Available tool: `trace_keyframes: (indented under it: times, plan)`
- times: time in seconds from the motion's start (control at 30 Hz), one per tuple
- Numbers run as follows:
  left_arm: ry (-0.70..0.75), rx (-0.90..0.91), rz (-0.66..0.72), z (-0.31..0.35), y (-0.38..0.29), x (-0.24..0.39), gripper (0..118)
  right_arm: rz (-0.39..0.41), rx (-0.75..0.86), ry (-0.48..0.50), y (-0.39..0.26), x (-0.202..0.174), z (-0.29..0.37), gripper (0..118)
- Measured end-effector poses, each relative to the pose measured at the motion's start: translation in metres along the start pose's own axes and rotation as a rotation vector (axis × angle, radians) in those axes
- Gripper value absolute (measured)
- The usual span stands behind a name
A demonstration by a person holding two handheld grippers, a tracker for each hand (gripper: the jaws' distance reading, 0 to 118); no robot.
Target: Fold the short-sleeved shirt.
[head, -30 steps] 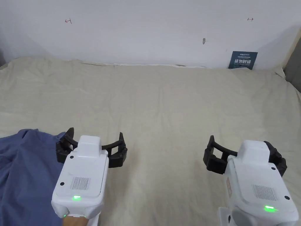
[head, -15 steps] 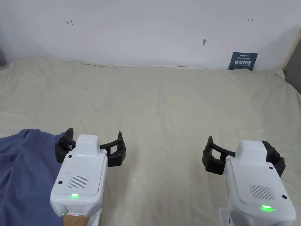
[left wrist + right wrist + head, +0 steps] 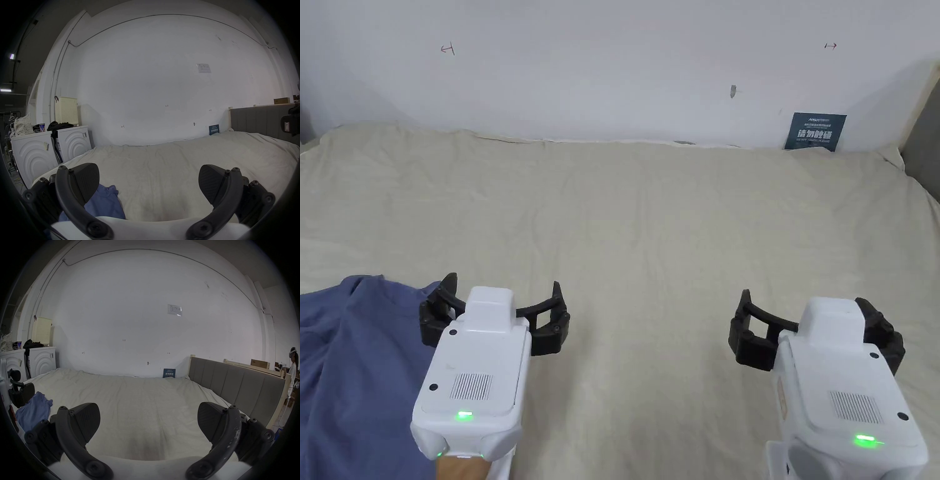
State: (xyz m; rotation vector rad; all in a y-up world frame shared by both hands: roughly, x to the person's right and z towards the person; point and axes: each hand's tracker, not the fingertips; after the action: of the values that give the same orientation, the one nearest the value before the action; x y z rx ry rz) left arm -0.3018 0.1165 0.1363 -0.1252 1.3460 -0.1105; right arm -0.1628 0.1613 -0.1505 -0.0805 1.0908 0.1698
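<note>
A blue short-sleeved shirt (image 3: 356, 369) lies crumpled in a loose heap on a cream bedsheet (image 3: 650, 237), not yet spread out. It sits just to the outer side of the left gripper (image 3: 499, 306), with its nearest edge under or just beside that gripper's outer finger; whether they touch cannot be told. In the left gripper view the shirt shows beside and below the outer finger pad (image 3: 87, 180), none of it between the pads. The left gripper's jaws stand wide apart, released, holding nothing.

The right gripper (image 3: 815, 319) hangs over bare sheet, well apart from the shirt, its jaws likewise spread and empty. From its own view the heap lies far off past its left-hand finger (image 3: 86, 418), next to the other gripper.

Beyond the fingers a white wall rises behind the bed, with a small dark blue sign (image 3: 815, 131) leaning at its foot.

Folding seems not to have begun; the step in hand looks like the first reach for the garment. The next move likely calls for both grippers to shift toward the heap, pinch the fabric at two points, and pull it flat onto the open sheet.
</note>
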Motion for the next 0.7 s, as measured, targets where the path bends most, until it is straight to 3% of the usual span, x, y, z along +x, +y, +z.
trace_keyframes:
  times: [0.27,0.3,0.37,0.43,0.47,0.7]
  plan:
    - [-0.005,-0.001,0.002,0.000,0.002,0.000,118,0.003,-0.004,-0.001,0.001,0.001,-0.001,117]
    - [-0.009,-0.002,0.004,0.000,0.002,0.000,114,0.003,-0.004,-0.001,0.001,0.001,-0.001,113]
    - [-0.029,-0.005,0.022,0.001,0.004,-0.001,83,0.002,-0.004,0.004,0.003,0.001,0.000,90]
    - [-0.061,-0.012,0.053,0.002,0.006,-0.001,10,0.002,-0.007,0.009,0.006,0.001,0.001,30]
    - [-0.073,-0.018,0.070,0.001,0.007,-0.002,1,0.004,-0.007,0.007,0.007,0.000,0.001,1]
    - [-0.058,-0.010,0.069,0.002,0.014,-0.009,0,0.010,-0.013,0.004,0.012,-0.003,0.001,1]
